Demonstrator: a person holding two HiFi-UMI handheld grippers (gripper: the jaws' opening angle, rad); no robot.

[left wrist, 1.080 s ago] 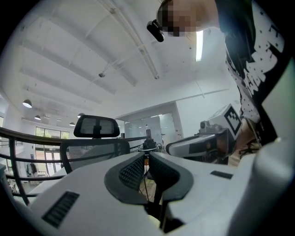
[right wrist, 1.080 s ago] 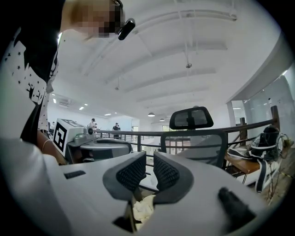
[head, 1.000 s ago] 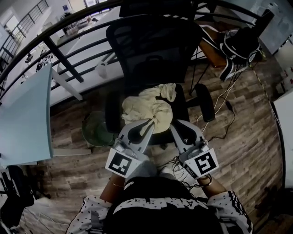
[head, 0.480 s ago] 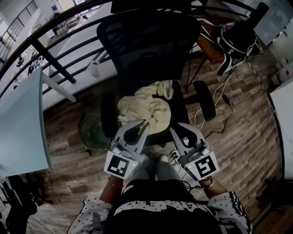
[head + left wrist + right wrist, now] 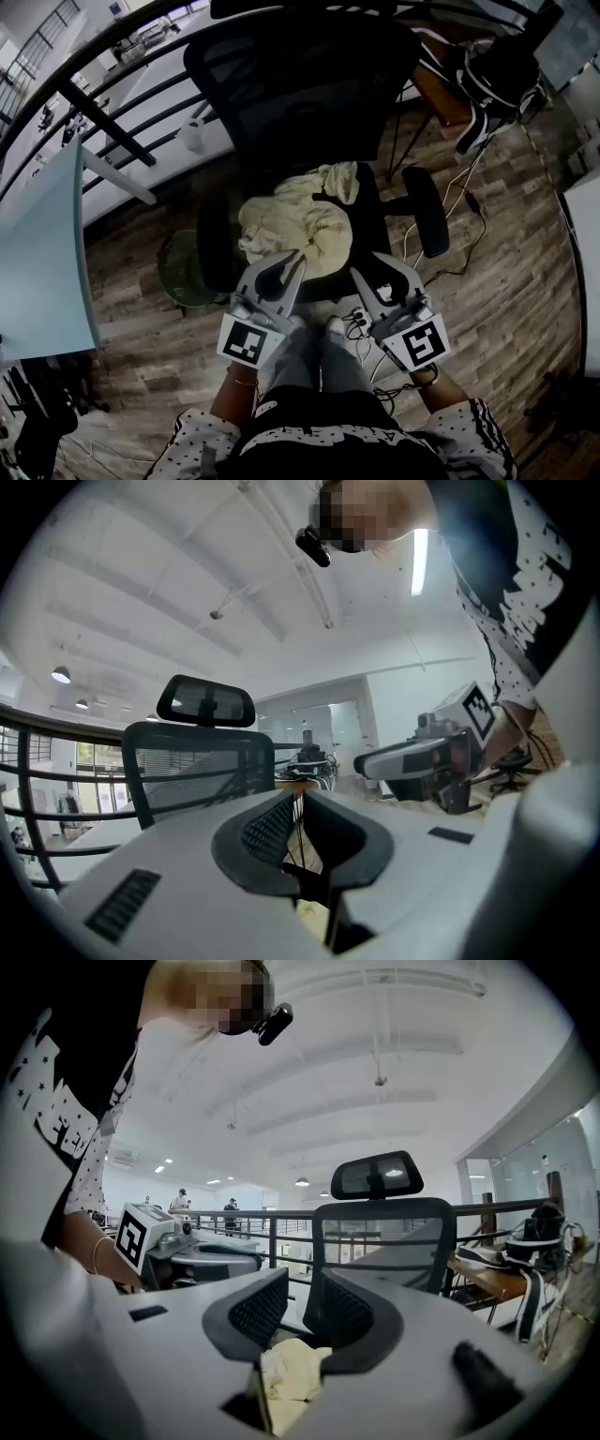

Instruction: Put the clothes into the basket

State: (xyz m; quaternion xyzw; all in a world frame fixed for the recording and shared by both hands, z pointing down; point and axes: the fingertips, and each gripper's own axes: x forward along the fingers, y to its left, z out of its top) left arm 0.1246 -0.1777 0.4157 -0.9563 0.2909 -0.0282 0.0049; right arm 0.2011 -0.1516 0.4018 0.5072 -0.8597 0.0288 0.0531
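l gripper (image 5: 296, 259) closed empty, r gripper (image 5: 363, 273) jaws just opening, cream clothes (image 5: 291, 217) showing thru gap.

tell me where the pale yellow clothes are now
In the head view the clothes lie on the seat of the black office chair, mid-frame, just ahead of the left tongs and right tongs.

Head view looks steeply down on chair (image 5: 300, 84) and clothes (image 5: 295, 225); both gripper views face that chair level, close.
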